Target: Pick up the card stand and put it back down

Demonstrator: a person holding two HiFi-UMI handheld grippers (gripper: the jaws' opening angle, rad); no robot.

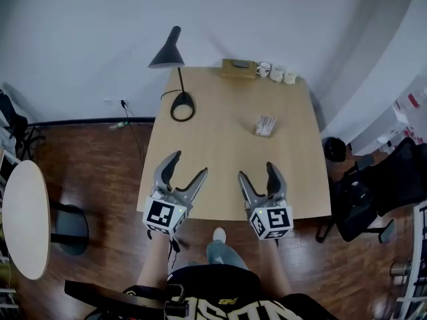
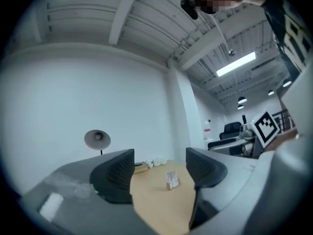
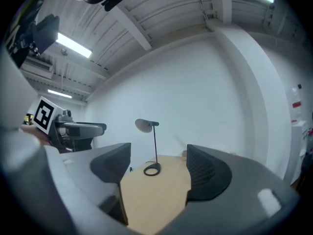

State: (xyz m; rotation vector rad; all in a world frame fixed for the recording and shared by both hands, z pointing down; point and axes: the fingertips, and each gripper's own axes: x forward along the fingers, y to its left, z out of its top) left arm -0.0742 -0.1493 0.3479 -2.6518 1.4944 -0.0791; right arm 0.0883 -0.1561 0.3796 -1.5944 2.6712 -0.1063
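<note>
Count: one card stand [image 1: 265,126], one desk lamp [image 1: 175,79], one wooden table [image 1: 220,179], two grippers.

Far edge of the table has one flat brown box [image 1: 239,68], one mug [image 1: 264,69] and two small white items [image 1: 283,76] in a row. I can't tell what the white ones are.

Left gripper [image 1: 189,164] has its jaws spread to a moderate gap, holding and touching nothing. Its own view shows only tabletop in the gap, with the card stand [image 2: 172,179] small and far off on the line between the pads.

Right gripper [image 1: 256,171] is the same: jaws apart, empty, no contact. Its own view frames the lamp [image 3: 152,170] through the gap, well beyond the tips.

Both grippers sit side by side over the near edge of the table, marker cubes toward the person, jaws pointing at the far side.

The card stand is on the table, right of centre and nearer the far half, well apart from both grippers and closer to the right one's line. From the head view I can't tell whether it stands dead upright.

Only bare tabletop lies between the grippers and the stand. The lamp is on the far-left part of the table, its ring base clear of the stand.

Off the table there's a round pale table [image 1: 25,219] at left and a black office chair [image 1: 373,192] at right, both on the dark wood floor.
</note>
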